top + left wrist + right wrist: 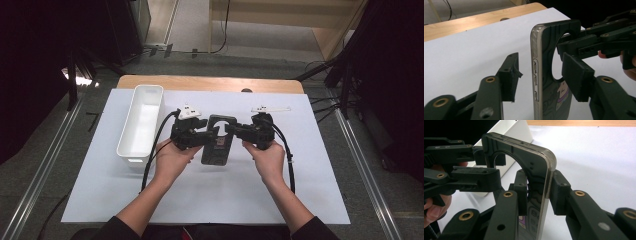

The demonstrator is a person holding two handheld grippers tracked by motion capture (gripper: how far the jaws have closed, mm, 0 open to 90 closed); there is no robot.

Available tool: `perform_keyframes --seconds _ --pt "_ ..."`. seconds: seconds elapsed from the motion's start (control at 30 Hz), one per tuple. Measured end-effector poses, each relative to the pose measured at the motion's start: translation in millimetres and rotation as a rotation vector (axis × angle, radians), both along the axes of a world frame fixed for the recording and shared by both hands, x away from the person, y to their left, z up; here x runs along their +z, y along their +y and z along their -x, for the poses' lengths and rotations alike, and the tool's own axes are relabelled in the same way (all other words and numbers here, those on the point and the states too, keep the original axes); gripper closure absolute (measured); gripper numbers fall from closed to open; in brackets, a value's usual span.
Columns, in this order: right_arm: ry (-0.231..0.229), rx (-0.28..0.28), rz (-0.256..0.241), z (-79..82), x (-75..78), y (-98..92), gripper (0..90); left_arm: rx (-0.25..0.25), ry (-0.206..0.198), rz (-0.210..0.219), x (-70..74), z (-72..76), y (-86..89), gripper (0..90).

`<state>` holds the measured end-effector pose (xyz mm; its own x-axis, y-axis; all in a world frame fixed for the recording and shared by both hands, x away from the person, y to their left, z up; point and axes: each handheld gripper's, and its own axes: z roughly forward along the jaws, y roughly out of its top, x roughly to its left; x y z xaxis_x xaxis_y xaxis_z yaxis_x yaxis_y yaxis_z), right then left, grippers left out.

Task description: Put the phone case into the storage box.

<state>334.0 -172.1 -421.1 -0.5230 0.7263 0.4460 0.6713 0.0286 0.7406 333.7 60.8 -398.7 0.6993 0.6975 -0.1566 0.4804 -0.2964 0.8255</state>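
Phone case (217, 142): dark, with a large round cut-out at its far end and a clear rim; it is sitting at the middle of the white sheet (210, 195), between the two grippers, and in both gripper views it is standing on edge.
Print on case: a purple and pale cartoon-like picture is showing on its lower part (562, 93); no writing is readable there.
Side buttons: a row of buttons is showing along the clear edge in the left gripper view.
Right gripper (537, 195): jaws are pressing on both faces of the case, clamping it just below the cut-out.
Left gripper (546, 75): jaws are standing apart, one on each side of the case; the right-hand pad is lying against the printed face, the left-hand pad is staying clear of the clear edge.
Hands: the left hand (172, 159) and the right hand (268, 159) are each holding a gripper from the near side.
White bin (141, 125): long and narrow, lying at the left of the sheet, left of the left gripper.
White part (270, 108): small and flat, lying far right on the sheet; too small for any marking to be read.
Table (210, 82): the wooden edge is showing along the far side of the sheet.
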Motion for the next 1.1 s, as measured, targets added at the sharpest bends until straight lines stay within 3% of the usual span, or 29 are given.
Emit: perform_keyframes --seconds 1.1 --pt "-0.005 -0.003 0.001 4.0 2.2 7.8 69.8 0.035 -0.018 -0.032 0.0 1.1 -2.9 69.6"
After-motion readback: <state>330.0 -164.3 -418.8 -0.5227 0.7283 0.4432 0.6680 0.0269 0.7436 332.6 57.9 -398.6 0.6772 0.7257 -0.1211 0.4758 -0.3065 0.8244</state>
